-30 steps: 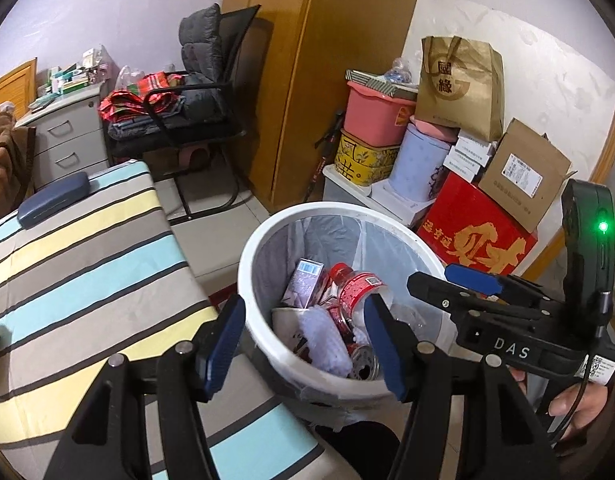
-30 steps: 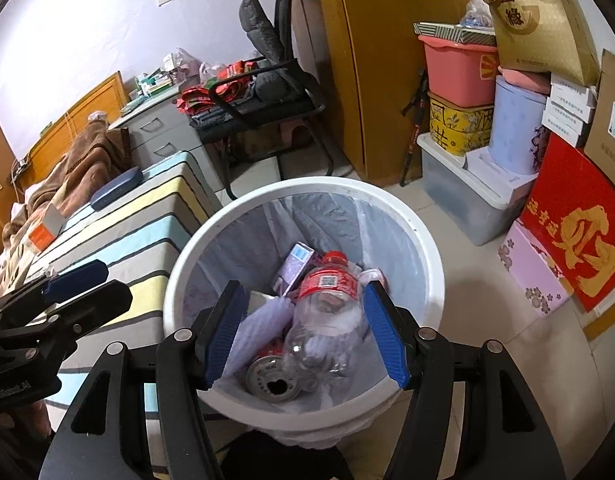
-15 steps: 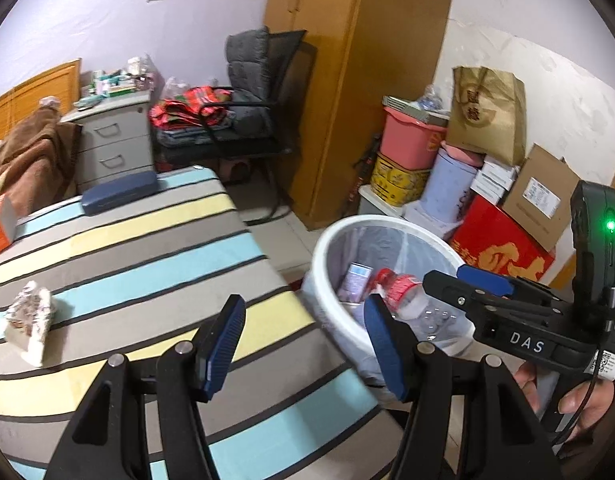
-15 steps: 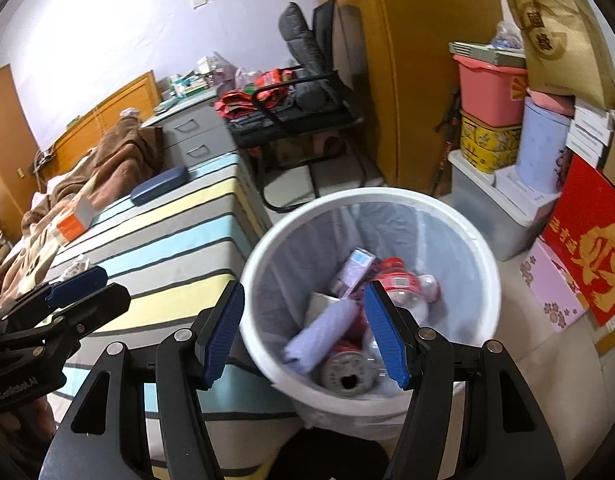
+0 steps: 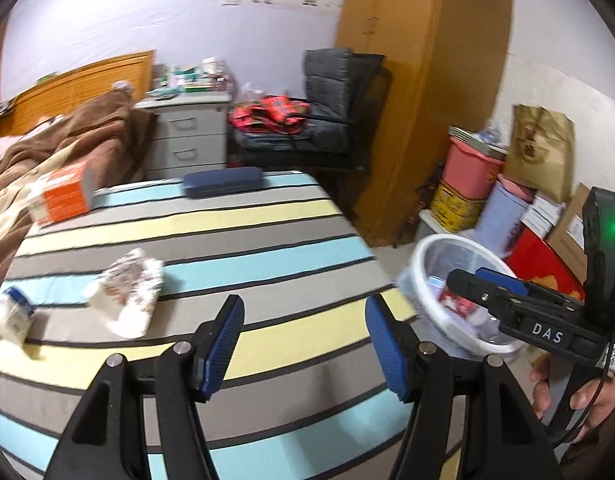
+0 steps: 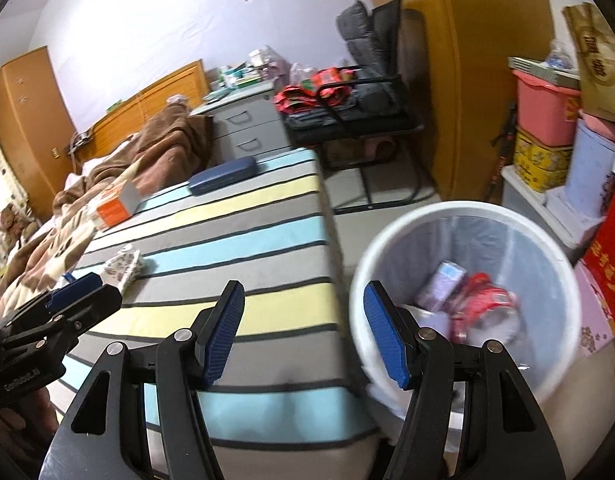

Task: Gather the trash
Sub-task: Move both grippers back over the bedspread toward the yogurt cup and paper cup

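Evidently the step in hand is the reach for the next piece of litter: the left gripper (image 5: 303, 344) hangs with its blue pads spread and nothing between them above the striped bedspread (image 5: 235, 240), and the right gripper (image 6: 303, 336) is likewise released and empty, poised over the bed's edge beside the white trash bin (image 6: 463, 216). Lying on the bedspread are a crumpled patterned wrapper (image 5: 125, 292), a small white packet with a blue cap (image 5: 13, 314) near the left rim of the view, and an orange carton (image 5: 65, 198) further up by the brown blanket (image 5: 63, 136) (whether the carton counts as trash I cannot tell). My guess is the next move calls for lowering one gripper onto the wrapper, closing on it gently since it looks soft, then carrying it to the bin. That bin, lined with a clear bag, already holds a red-labelled plastic bottle (image 6: 483, 308) and a pale purple carton (image 6: 443, 284), with room left
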A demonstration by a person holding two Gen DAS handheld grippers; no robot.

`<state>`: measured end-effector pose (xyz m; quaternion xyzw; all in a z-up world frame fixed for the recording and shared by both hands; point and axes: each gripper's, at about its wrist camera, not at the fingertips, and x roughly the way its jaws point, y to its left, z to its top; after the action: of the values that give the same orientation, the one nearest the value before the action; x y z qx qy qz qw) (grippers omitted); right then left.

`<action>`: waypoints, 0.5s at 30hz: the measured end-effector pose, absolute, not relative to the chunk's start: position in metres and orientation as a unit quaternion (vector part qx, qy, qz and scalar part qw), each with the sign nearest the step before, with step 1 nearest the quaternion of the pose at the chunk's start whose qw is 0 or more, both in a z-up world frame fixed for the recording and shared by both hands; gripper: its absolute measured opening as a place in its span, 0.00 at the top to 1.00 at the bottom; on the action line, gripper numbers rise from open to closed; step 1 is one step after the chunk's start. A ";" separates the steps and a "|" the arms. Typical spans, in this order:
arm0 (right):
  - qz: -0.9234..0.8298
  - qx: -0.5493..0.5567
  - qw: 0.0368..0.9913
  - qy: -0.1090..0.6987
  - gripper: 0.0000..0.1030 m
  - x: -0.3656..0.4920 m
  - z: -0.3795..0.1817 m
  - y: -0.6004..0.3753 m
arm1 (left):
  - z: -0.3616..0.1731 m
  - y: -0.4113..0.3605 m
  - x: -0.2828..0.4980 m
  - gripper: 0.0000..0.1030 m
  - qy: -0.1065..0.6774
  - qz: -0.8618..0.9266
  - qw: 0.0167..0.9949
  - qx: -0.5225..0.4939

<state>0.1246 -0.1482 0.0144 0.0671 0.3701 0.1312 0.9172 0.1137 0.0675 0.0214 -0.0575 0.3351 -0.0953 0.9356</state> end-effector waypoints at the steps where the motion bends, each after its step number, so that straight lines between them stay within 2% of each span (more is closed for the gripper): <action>1: 0.138 0.063 0.916 0.371 0.38 0.126 0.013 -0.141 | 0.020 0.076 0.113 0.36 0.335 -0.088 0.936 -0.063; 15: 0.219 0.031 0.892 0.395 0.38 0.150 0.001 -0.060 | 0.006 0.190 0.107 0.35 0.337 0.042 0.936 -0.093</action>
<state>0.1504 -0.0605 0.0015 0.0314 0.3947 0.2188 0.8918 0.1067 0.1899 0.0056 -0.0930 0.3371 0.0424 0.9359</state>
